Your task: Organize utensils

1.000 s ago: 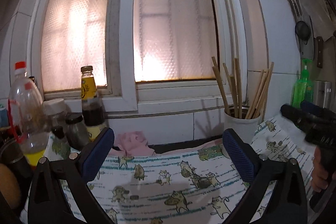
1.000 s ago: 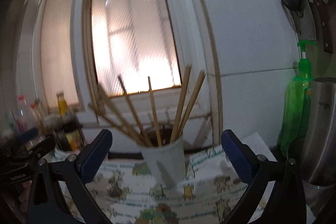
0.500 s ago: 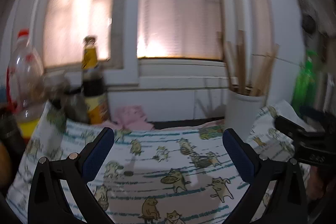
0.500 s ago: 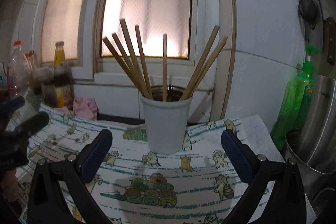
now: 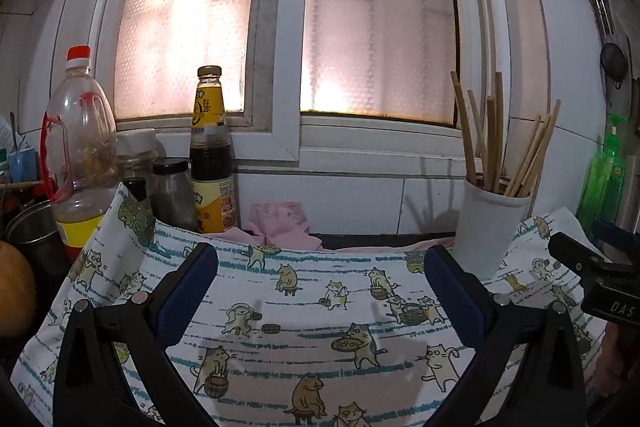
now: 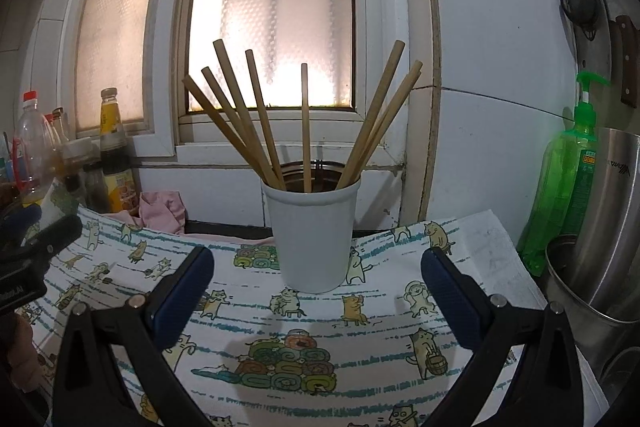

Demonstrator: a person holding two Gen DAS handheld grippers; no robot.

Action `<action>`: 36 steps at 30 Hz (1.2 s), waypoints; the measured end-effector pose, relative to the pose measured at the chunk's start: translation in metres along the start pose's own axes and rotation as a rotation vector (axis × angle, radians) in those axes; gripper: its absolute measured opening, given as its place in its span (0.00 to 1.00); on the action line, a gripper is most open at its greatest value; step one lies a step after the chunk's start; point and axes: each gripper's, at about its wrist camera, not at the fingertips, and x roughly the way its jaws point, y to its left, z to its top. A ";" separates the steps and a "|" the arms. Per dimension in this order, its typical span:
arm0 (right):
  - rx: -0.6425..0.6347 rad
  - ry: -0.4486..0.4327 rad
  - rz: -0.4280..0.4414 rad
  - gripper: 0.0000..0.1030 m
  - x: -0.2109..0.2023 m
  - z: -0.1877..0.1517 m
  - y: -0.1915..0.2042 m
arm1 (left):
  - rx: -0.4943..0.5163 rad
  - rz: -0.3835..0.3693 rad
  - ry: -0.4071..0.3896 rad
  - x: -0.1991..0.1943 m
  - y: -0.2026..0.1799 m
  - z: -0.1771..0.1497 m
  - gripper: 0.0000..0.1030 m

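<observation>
The chopsticks (image 6: 304, 127) stand in a white cup (image 6: 314, 235) on the cat-print cloth (image 6: 360, 347) over the tabletop, long axes near upright, tips fanning left and right. The right hand-held gripper (image 6: 316, 293) faces the cup, jaws wide apart, empty. The left hand-held gripper (image 5: 320, 291) is likewise spread and empty; its view alone shows the cup far right and a sauce bottle (image 5: 210, 155) up close.
</observation>
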 end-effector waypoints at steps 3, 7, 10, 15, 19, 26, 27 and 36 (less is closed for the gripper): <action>0.007 0.003 0.006 1.00 0.000 0.000 -0.001 | 0.000 0.000 0.001 0.000 0.000 0.000 0.99; 0.004 0.003 0.005 1.00 0.000 0.000 -0.001 | 0.003 -0.004 0.008 0.001 -0.001 0.000 0.99; 0.009 0.003 0.004 1.00 -0.001 0.000 -0.003 | 0.006 -0.014 0.010 0.002 -0.002 0.000 1.00; 0.009 0.002 0.003 1.00 -0.001 0.000 -0.002 | 0.006 -0.011 0.007 0.001 -0.002 -0.001 1.00; 0.010 0.003 0.003 1.00 -0.001 0.000 -0.003 | 0.007 -0.011 0.007 0.001 -0.002 0.000 1.00; 0.009 0.003 0.003 1.00 -0.001 0.000 -0.002 | 0.007 -0.011 0.007 0.001 -0.002 -0.001 1.00; 0.009 0.003 0.003 1.00 -0.001 0.000 -0.003 | 0.008 -0.011 0.007 0.001 -0.002 -0.001 1.00; 0.009 0.003 0.002 1.00 -0.001 0.000 -0.003 | 0.008 -0.012 0.008 0.001 -0.002 0.000 1.00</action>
